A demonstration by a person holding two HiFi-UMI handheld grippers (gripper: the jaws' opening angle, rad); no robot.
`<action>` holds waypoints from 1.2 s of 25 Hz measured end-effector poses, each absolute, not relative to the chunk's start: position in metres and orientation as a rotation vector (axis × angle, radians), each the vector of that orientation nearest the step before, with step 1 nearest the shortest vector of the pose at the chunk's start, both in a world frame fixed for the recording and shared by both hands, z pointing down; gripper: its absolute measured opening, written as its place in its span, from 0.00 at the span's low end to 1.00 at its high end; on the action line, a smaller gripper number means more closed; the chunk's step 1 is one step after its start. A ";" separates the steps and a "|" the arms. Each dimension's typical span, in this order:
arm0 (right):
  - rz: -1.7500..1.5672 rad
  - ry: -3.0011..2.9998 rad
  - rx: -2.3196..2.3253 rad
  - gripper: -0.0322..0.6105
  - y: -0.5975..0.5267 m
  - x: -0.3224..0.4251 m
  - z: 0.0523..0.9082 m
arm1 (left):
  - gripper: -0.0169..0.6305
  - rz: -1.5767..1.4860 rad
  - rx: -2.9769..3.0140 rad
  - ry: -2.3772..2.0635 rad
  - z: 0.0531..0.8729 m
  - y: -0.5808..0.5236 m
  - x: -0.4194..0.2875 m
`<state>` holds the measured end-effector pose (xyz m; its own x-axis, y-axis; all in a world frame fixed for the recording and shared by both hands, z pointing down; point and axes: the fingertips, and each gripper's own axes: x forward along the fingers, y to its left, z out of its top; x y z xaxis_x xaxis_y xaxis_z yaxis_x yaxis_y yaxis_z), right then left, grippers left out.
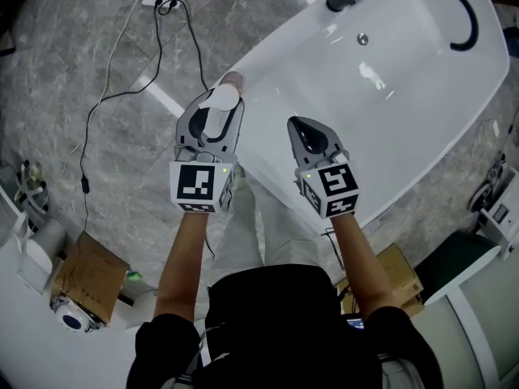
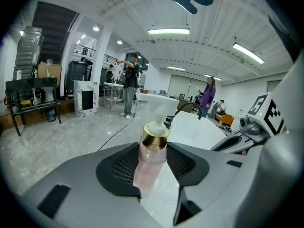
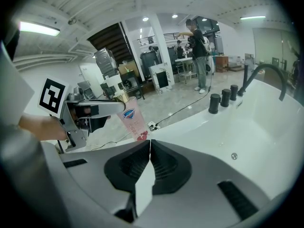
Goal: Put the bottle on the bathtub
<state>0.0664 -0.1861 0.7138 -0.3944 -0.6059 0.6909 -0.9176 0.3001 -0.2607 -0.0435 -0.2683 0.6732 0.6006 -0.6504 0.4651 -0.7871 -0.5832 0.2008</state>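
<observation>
The left gripper [image 2: 153,164] is clenched on a pink pump bottle [image 2: 153,148], whose clear body is pinched between the two ribbed pads just below a gold collar; the collar and the white pump head are shown only in the left gripper view. The right gripper [image 3: 150,148] is closed with its jaws pressed together and nothing between them. In the right gripper view alone, a blue label and red print are seen on the tilted bottle [image 3: 133,121]. From the head view, the bottle [image 1: 221,98] is seen held by the left gripper [image 1: 217,118] at the near left edge of the white bathtub [image 1: 422,96], beside the right gripper [image 1: 306,130]; whether its base touches the rim cannot be told. Pink liquid is seen in the bottle. A round drain [image 1: 362,39] is set in the basin, with a black faucet [image 1: 464,19] at the far end.
</observation>
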 end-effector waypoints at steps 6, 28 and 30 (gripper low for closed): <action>0.898 -2.096 1.364 0.09 -0.182 0.068 0.715 | 0.33 0.469 2.443 -1.160 0.674 -0.268 -0.043; 0.841 -2.125 1.409 0.09 -0.178 0.058 0.675 | 0.35 0.559 2.381 -1.122 0.668 -0.241 -0.061; 0.819 -2.139 1.412 0.09 -0.180 0.054 0.665 | 0.34 0.564 2.377 -1.129 0.661 -0.238 -0.066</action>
<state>0.0543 -0.1804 0.6653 -0.3770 -0.6597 0.6501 -0.9252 0.3009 -0.2311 -0.0662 -0.2382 0.6610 0.5822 -0.6129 0.5343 -0.7952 -0.5661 0.2172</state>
